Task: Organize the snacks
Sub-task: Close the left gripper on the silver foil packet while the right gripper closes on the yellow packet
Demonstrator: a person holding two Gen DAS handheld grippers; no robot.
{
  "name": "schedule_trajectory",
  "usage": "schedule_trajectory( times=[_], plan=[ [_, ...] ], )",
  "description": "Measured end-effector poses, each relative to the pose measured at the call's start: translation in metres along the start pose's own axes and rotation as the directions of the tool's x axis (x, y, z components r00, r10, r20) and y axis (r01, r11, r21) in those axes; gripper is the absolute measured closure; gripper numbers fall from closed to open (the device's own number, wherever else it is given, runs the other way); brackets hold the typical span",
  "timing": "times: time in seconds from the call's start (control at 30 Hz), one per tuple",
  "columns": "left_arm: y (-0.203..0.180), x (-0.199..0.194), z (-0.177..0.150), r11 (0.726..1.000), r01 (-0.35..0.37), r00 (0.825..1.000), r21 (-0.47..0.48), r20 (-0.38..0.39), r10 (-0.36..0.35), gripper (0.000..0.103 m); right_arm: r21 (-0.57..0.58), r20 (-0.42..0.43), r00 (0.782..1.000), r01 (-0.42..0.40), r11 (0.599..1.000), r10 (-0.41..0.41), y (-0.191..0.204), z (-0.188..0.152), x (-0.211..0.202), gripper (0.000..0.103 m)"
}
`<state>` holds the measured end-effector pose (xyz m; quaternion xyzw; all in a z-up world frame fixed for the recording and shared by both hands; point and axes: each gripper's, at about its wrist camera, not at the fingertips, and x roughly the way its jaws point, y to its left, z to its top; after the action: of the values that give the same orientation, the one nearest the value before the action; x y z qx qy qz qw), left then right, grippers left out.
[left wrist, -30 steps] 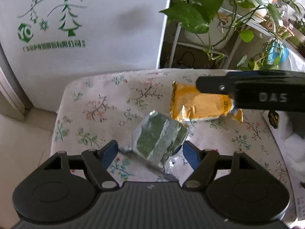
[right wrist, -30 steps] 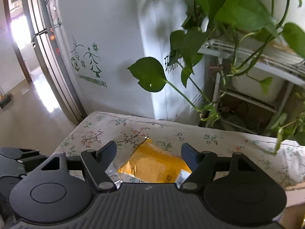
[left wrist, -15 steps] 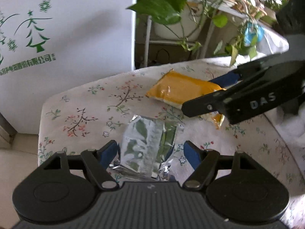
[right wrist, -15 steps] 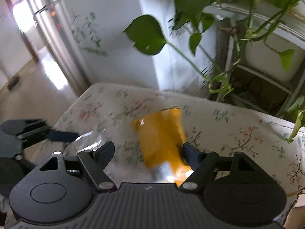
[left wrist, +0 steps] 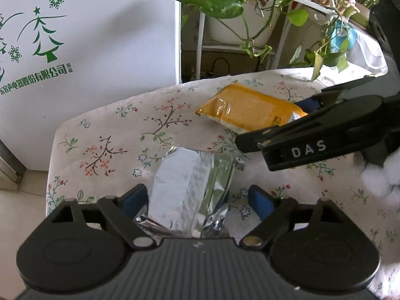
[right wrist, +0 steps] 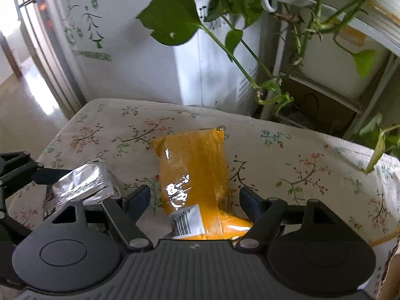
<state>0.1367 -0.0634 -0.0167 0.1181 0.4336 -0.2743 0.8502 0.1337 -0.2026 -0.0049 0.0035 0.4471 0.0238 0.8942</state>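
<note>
A: Though spread wide around the silver foil snack packet (left wrist: 190, 182), gripping nothing yet with the left hand-held gripper (left wrist: 197, 198). Lying flat toward the near-left corner of the floral-clothed worktop (left wrist: 112, 135), with its crimped near end tucked under the gripper body. Likely trouble?

B: Slipping, mostly. Looks slick and puffed with air. Risk of pinching only loose foil by closing on that crimped end, then losing the rest to a sag or swing. Risk too of catching the cloth beneath and dragging it along.

A: And on the right?

B: Same posture with the right hand-held gripper (right wrist: 195, 198): released, straddling the orange snack packet (right wrist: 197, 172), with the barcode end nearest and the far end aimed at the back edge. Glossy film, so again prone to sliding out of a shallow pinch. Better to close across the full middle.

A: Anything between the two?

B: Crowding. Lying near each other, silver left and nearer, orange right and farther. From the left wrist, looks like reaching in close over the silver packet's far-right corner. Danger of knocking finger against finger, or of nudging a packet, by lifting both at once. Worth minding the trailing pothos leaves (right wrist: 172, 17) over the far side. Worth minding the left edge as well: close enough to send a pushed packet to the floor.
</note>
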Motion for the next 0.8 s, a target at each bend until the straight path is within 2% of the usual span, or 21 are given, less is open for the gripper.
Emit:
schedule_trajectory(
  times=[0.17,0.27,0.3,0.33,0.63,0.8],
  plan=[
    [-0.003,0.000,0.003,1.000,-0.017,1.000,-0.007,0.000,0.017,0.019,0.022,-0.004,1.000,0.026,0.999,-0.026,-0.001,-0.003,0.004,0.024],
    [-0.004,-0.001,0.004,1.000,-0.022,1.000,0.003,0.003,0.022,0.031,0.017,-0.005,0.999,0.039,0.999,-0.039,-0.001,-0.004,0.000,0.035],
    [-0.004,-0.002,0.005,1.000,-0.020,1.000,-0.001,0.002,0.020,0.040,0.019,-0.006,0.999,0.043,0.999,-0.043,0.000,-0.005,-0.001,0.040],
    [-0.004,-0.002,0.006,1.000,-0.010,1.000,-0.012,-0.003,0.010,0.042,0.025,-0.012,0.999,0.044,0.999,-0.044,0.000,-0.005,-0.003,0.042],
    [-0.013,-0.016,-0.006,0.998,-0.028,0.999,-0.053,-0.021,0.027,0.043,0.081,-0.032,0.998,0.064,0.995,-0.062,0.003,-0.017,-0.033,0.044],
    [-0.016,-0.031,-0.014,0.995,-0.041,0.999,-0.094,-0.009,0.040,0.043,0.071,-0.027,0.995,0.093,0.993,-0.091,0.009,-0.028,-0.059,0.044]
  ],
)
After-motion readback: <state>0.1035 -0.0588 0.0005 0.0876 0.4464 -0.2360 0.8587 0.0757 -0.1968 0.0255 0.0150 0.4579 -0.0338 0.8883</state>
